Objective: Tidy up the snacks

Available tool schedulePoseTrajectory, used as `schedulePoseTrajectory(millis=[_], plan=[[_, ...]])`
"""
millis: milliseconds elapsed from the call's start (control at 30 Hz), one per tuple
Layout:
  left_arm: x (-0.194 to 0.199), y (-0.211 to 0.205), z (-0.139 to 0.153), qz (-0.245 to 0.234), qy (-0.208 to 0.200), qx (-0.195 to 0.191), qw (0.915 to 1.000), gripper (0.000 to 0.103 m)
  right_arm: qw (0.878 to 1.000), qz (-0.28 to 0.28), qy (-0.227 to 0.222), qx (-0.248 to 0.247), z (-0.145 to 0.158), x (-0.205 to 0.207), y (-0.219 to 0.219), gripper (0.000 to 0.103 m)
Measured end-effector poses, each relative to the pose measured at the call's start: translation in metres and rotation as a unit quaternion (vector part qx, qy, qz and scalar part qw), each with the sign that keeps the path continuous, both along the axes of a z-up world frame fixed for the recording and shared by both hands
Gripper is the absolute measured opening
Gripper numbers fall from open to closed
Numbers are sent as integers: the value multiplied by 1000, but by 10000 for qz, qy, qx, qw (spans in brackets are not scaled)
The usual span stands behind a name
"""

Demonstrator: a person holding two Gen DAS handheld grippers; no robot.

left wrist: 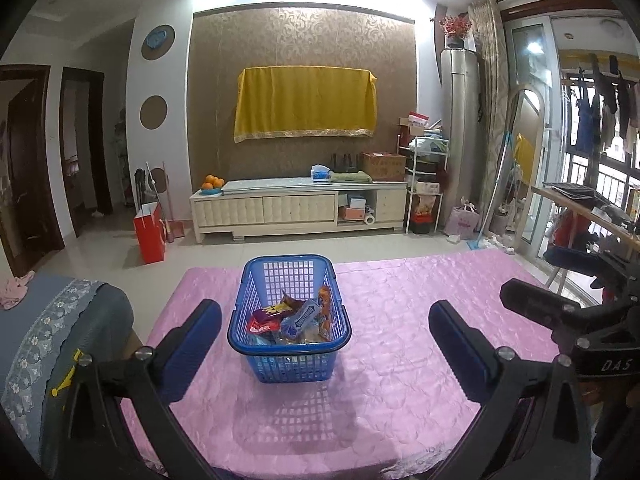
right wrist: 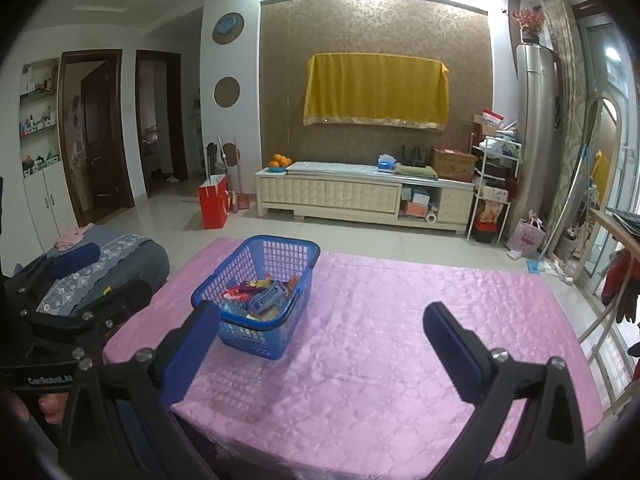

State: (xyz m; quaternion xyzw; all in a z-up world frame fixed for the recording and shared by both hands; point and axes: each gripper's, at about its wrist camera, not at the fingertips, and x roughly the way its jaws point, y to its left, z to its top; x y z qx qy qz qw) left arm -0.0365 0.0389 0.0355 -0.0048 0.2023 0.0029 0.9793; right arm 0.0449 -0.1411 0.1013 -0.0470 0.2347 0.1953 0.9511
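A blue plastic basket (left wrist: 291,365) stands on the pink tablecloth (left wrist: 408,344), with several snack packets (left wrist: 294,320) lying inside it. My left gripper (left wrist: 324,312) is open just short of the basket, its blue pads wide to either side and touching nothing. In the right wrist view the basket (right wrist: 256,340) and its snacks (right wrist: 264,294) sit ahead and to the left. My right gripper (right wrist: 322,312) is open over bare cloth (right wrist: 380,360), with its left pad near the basket's corner. Nothing is held by either one.
A grey-blue covered seat (left wrist: 52,320) adjoins the table's left side. A red paper bag (left wrist: 150,232) and a low cream cabinet (left wrist: 296,208) stand on the tiled floor beyond. At the table's right edge is a curved metal frame (right wrist: 600,320).
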Motion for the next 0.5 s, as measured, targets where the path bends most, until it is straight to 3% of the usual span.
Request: schedulePoseTrajectory(millis=[500], plan=[[-3,-9,0,-69,44,82,9999,103,10000,-48,-7,17,-1,-4,-3,103]])
